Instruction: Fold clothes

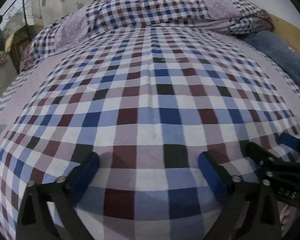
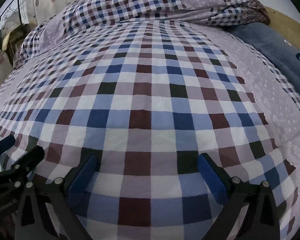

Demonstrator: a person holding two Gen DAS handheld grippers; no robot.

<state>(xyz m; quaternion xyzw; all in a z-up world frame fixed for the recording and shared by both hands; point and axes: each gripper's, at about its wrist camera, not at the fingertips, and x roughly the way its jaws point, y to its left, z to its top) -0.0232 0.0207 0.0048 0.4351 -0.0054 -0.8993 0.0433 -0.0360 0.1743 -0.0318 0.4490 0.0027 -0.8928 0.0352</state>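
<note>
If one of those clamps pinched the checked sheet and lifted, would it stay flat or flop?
Probably flop: the checked sheet is thin cloth with soft creases. It likely bunches when pushed, like the rumpled quilt behind. It seems light, though broad enough to drag.

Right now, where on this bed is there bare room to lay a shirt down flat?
The flat checked sheet ahead of both grippers, bordered by the bunched quilt at the far end and the blue blanket on the right. Those two edges are crowded.
</note>
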